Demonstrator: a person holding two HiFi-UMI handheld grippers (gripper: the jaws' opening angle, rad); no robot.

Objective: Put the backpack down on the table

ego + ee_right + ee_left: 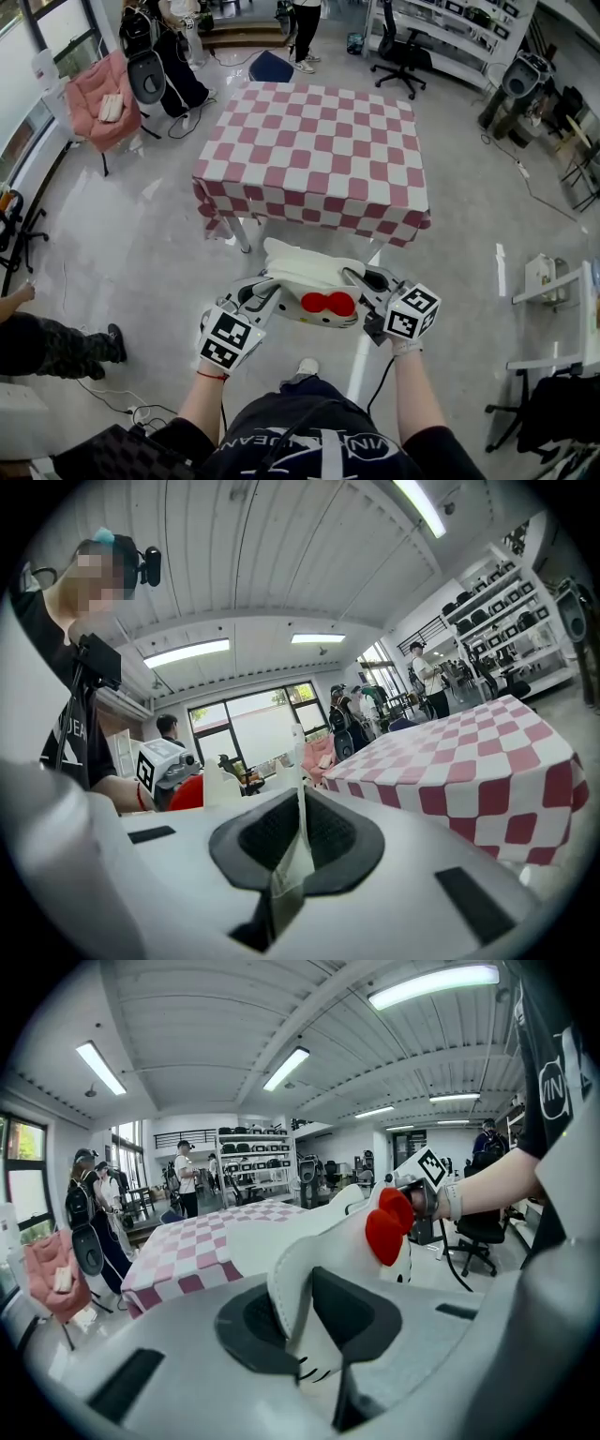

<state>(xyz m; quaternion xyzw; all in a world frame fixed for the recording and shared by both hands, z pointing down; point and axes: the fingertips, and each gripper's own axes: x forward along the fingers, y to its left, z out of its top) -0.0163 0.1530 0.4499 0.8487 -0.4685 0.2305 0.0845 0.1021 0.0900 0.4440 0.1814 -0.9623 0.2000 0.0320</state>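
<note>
Currently the white backpack (305, 272), with its red bow (328, 303), is held up between both grippers, just short of the near edge of the checkered table (319, 141). The left gripper (265, 298) is clamped tight on a thick white edge of it. The right gripper (367, 284) is closed on a thin white strip at the other side.

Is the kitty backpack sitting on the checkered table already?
No, the backpack is held up between the left gripper and right gripper, over the floor in front of the table.
</note>
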